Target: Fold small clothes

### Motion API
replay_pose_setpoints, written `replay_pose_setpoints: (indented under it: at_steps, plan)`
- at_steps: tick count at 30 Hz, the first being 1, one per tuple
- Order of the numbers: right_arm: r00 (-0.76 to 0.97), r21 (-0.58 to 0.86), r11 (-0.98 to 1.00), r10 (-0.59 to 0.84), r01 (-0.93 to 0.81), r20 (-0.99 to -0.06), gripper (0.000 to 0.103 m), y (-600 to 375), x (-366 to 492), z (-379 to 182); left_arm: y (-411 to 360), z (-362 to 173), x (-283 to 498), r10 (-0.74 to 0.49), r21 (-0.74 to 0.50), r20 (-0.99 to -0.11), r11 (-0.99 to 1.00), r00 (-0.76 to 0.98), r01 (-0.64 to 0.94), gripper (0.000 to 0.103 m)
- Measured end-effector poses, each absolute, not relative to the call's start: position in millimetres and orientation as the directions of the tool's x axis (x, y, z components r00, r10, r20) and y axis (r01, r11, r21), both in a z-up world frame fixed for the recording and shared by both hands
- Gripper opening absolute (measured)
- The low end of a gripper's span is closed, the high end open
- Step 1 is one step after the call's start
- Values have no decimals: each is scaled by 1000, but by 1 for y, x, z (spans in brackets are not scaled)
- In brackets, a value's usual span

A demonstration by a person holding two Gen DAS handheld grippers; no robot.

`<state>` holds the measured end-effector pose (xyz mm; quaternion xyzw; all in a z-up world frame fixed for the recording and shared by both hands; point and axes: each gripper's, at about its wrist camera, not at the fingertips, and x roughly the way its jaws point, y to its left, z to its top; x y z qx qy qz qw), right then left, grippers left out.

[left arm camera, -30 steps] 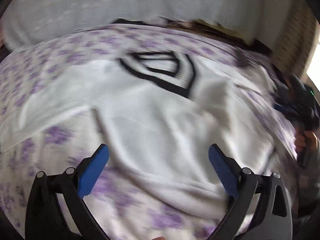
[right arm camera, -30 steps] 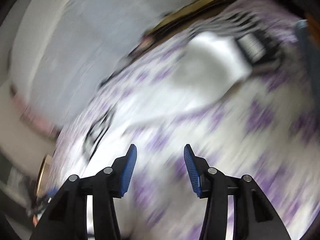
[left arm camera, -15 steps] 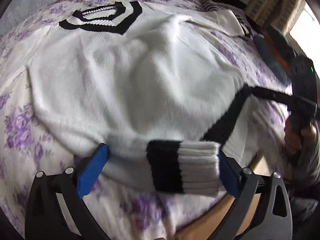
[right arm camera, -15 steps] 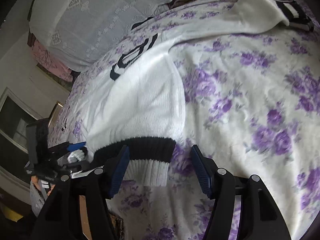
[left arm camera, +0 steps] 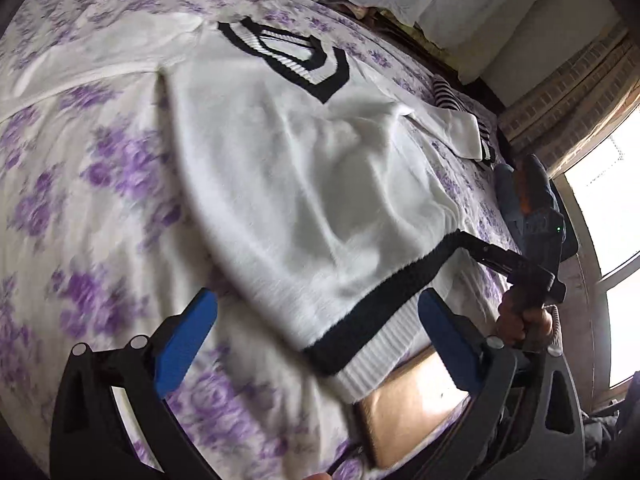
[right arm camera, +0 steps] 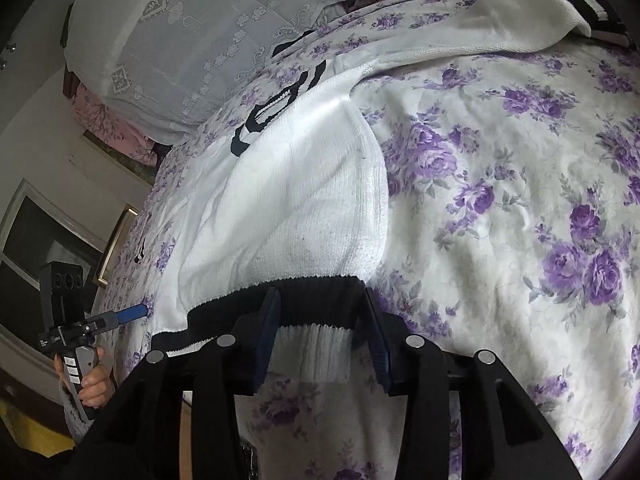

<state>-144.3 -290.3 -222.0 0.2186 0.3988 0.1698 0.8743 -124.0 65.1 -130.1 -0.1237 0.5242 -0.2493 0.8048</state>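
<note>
While the white sweater (left arm camera: 304, 184) lies spread out on the bed (left arm camera: 100, 184), both grippers are down at its bottom edge. The bed has a white sheet with purple flowers on it.

The sweater has a black V-shaped collar (left arm camera: 296, 56) near the far side of the bed. Along the bottom runs a black band (left arm camera: 384, 300) with a white ribbed strip under it. One sleeve (left arm camera: 456, 128) lies out to the right, and its cuff has black and white stripes.

The left gripper (left arm camera: 316, 340) has its jaws wide open. The blue pads (left arm camera: 186, 344) sit far apart, one over the flowered sheet and one beside the hem. The corner of the hem hangs between them, but nothing is pinched. This view is a bit blurry.

The right gripper (right arm camera: 322, 336) has its jaws partly open too. They sit on each side of the other corner of the hem (right arm camera: 312, 308). The black band and the white ribbed strip are right between the blue pads. The pads look close to the cloth, but I cannot tell if they are squeezing it.

In the right view, the left gripper shows far off to the left, held in a hand (right arm camera: 94, 380). A pale lace pillow (right arm camera: 208, 32) lies at the head of the bed. A window (left arm camera: 608, 200) shines bright on the right in the left view.
</note>
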Motion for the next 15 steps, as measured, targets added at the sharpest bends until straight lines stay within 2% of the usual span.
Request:
replay_pose_setpoints:
  at_steps: [1, 2, 3, 5, 6, 7, 8, 10, 15]
  plan:
    - [626, 511, 850, 468, -126, -624, 38, -288, -142, -221, 58, -138, -117, -521, -458, -799, 851, 301, 257, 98]
    - [632, 498, 857, 461, -133, -623, 21, -287, -143, -220, 52, -146, -112, -524, -468, -807, 848, 272, 247, 98]
    - [637, 486, 863, 453, -137, -623, 15, -286, -142, -220, 44, -160, -107, -542, -496, -813, 836, 213, 234, 98]
    - [644, 492, 859, 457, -142, -613, 11, -289, -145, -216, 36, -166, -112, -519, -464, -823, 848, 230, 255, 97]
    - [651, 502, 852, 465, -146, -600, 11, -291, -150, -212, 35, -163, -116, -512, -447, -824, 851, 243, 275, 83]
    - [653, 503, 851, 468, -150, -596, 11, -292, -154, -208, 35, -159, -120, -507, -435, -823, 852, 255, 291, 48]
    - [652, 504, 848, 475, -160, -591, 11, -293, -160, -201, 39, -156, -122, -525, -456, -815, 842, 244, 289, 32]
    - [638, 506, 844, 492, -181, -592, 11, -292, -170, -191, 50, -155, -122, -567, -516, -791, 820, 229, 250, 18]
    - [575, 421, 888, 446, -186, -686, 11, -284, -184, -199, 67, -158, -136, -583, -541, -791, 809, 189, 232, 18]
